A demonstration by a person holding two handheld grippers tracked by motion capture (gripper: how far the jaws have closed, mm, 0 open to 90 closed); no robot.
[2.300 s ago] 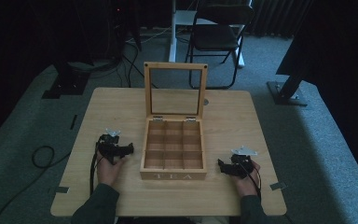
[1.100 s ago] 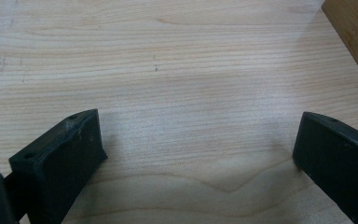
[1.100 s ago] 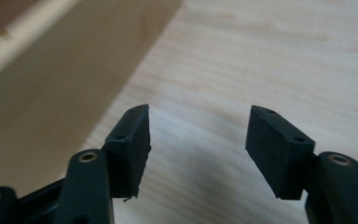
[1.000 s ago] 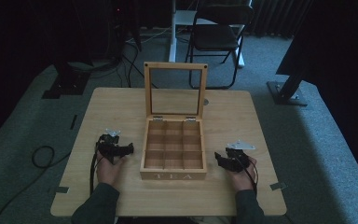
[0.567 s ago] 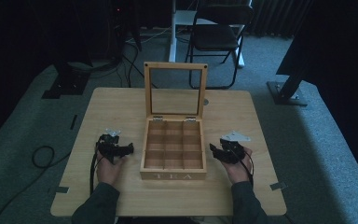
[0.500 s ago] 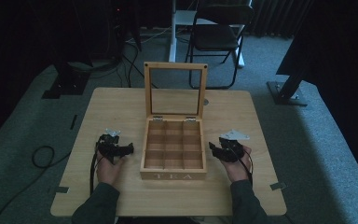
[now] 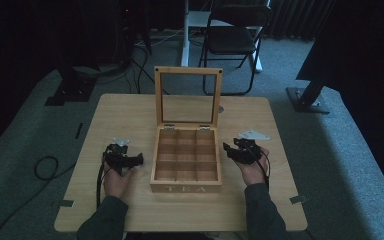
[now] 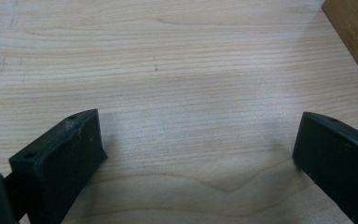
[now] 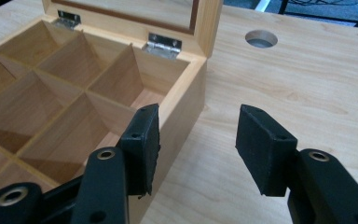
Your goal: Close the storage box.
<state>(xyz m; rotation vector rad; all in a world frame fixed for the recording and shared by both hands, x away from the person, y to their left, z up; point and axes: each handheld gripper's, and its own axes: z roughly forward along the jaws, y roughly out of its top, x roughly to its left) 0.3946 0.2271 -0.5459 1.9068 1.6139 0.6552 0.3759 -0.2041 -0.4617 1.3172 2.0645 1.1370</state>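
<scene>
1. Pale bamboo makes up the tea box (image 7: 186,160), which sits in the middle of the high view on the light wooden table (image 7: 130,115), the word TEA on its front wall.
2. Its glass-paned lid (image 7: 188,97) stands upright at the back, swung open on two metal hinges (image 9: 162,43) that show at the top of the right gripper view.
3. Inside, thin dividers split the box into nine compartments, and none of those I can see into holds anything.
4. The left gripper (image 7: 125,159) rests at the lower left of the box in the high view, near its side wall but not touching, with the person's hand behind it.
5. In the left gripper view its black jaws stand wide apart over bare tabletop, and a corner of the box (image 8: 354,37) shows at the upper right.
6. The right gripper (image 7: 232,151) sits just right of the box in the high view, its grey plate on top.
7. In the right gripper view its jaws have just been closing and now stand partly apart, clamped on nothing; the left jaw lines up with the box's side wall, the right one is over the table.
8. A round cable hole (image 9: 261,38) sits in the tabletop at the upper right of that view.
</scene>
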